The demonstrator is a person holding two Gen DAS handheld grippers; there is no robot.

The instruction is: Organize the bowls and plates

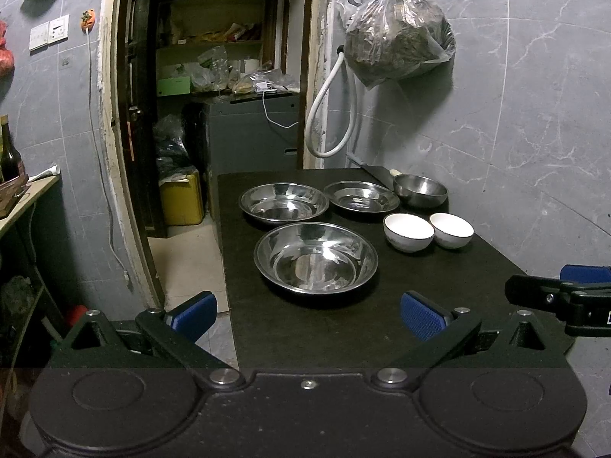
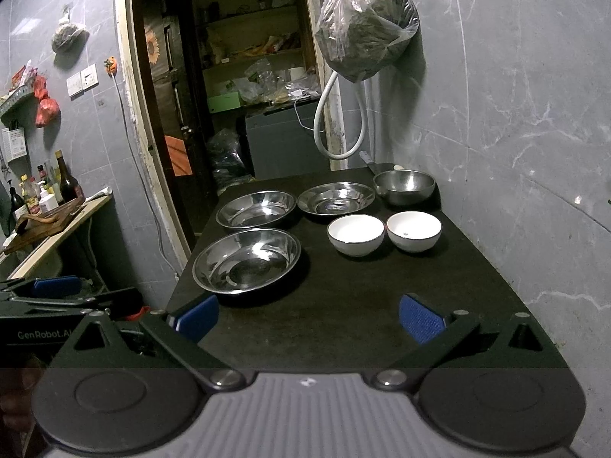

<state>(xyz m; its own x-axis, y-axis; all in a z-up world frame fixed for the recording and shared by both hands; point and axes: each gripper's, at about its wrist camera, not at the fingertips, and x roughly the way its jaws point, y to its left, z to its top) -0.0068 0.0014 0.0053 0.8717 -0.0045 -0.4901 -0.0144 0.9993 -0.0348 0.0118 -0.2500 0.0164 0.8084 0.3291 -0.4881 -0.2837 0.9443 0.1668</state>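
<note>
On the black table (image 1: 336, 328) stand three steel plates: a near one (image 1: 316, 256) (image 2: 246, 259), a far left one (image 1: 284, 203) (image 2: 256, 208) and a far middle one (image 1: 361, 196) (image 2: 336, 197). A steel bowl (image 1: 421, 190) (image 2: 404, 186) sits at the far right. Two white bowls (image 1: 408, 232) (image 1: 451, 229) stand side by side, also in the right wrist view (image 2: 356, 234) (image 2: 414, 230). My left gripper (image 1: 307, 316) is open and empty, hovering short of the near plate. My right gripper (image 2: 308, 318) is open and empty over the table's near part.
A grey tiled wall (image 1: 534, 133) runs along the table's right side, with a hanging bag (image 1: 397, 42) and a white hose (image 1: 332, 114) above the far end. A doorway with cluttered shelves (image 1: 214, 76) lies behind. A counter with bottles (image 2: 46, 206) stands left.
</note>
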